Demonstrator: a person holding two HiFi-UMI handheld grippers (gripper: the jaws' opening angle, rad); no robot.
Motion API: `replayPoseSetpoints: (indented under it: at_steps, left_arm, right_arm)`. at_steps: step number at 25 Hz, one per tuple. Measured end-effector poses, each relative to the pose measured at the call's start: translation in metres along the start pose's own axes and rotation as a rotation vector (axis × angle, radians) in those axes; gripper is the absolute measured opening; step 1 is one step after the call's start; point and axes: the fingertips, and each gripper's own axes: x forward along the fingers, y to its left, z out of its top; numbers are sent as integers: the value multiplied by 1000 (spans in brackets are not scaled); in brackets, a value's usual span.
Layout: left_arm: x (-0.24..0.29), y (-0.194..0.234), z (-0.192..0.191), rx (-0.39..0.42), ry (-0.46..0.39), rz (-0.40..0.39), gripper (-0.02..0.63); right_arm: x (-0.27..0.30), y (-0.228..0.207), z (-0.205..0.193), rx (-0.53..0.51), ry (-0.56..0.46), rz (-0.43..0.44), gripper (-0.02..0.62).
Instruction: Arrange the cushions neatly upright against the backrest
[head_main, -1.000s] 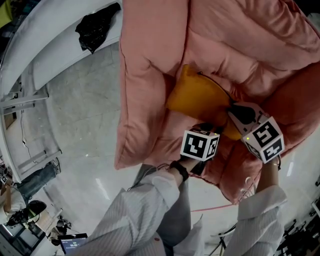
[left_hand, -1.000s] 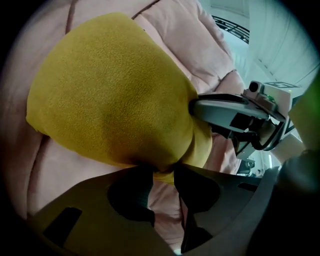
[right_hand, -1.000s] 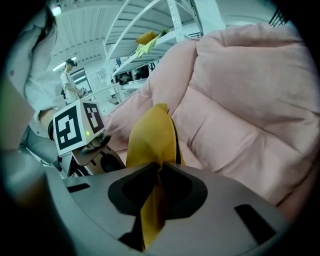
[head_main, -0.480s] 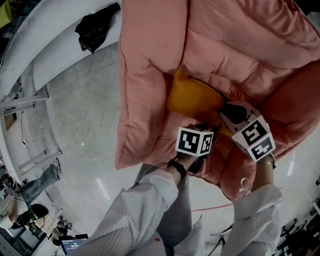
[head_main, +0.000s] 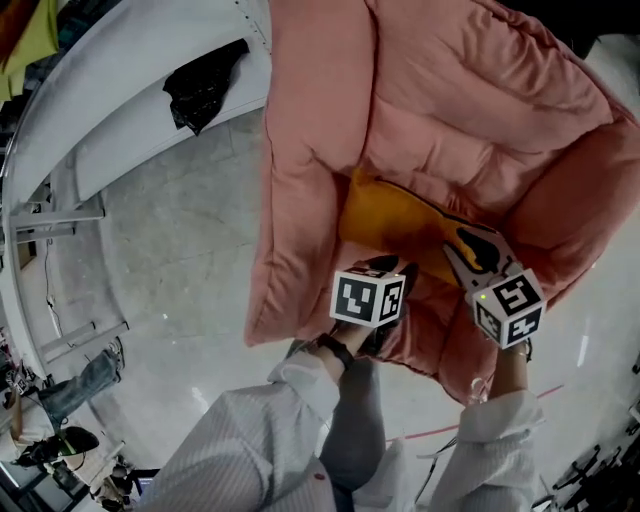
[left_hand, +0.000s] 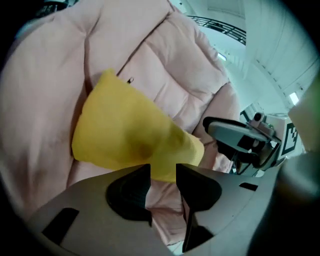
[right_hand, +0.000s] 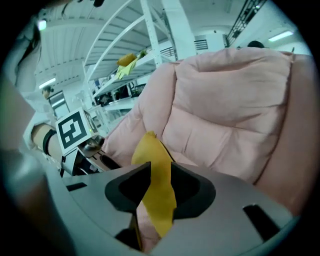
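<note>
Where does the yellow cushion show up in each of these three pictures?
Head view: the cushion is near the centre, on the seat.
Left gripper view: left of centre, a broad wedge.
Right gripper view: lower centre, edge-on, a narrow strip.
Shared landmark: the pink armchair lies behind it in all three.

- No word, brand name or number can be read in any of the three views.
- The only printed signs are black-and-white square marker patterns. They stand on the faces of the cube (head_main: 368, 297) on the left tool (left_hand: 163, 172) and the cube (head_main: 508, 308) on the right tool (right_hand: 157, 175).
- These patterns are blocky code shapes, not letters or digits.
- The right gripper view shows one such pattern on the left tool's cube, and it too spells nothing.
</note>
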Motion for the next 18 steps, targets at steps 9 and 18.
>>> replayPoseSetpoints:
  at_steps: [9,18]
  left_arm:
    - [-101,-81,56,180,-107,-47,155]
    - [-236,-201,76,363,-227,-177,89]
  right_arm:
    - [-98,42,82,240,-242,-59,84]
    - [-233,126,188,256,-515,-92,84]
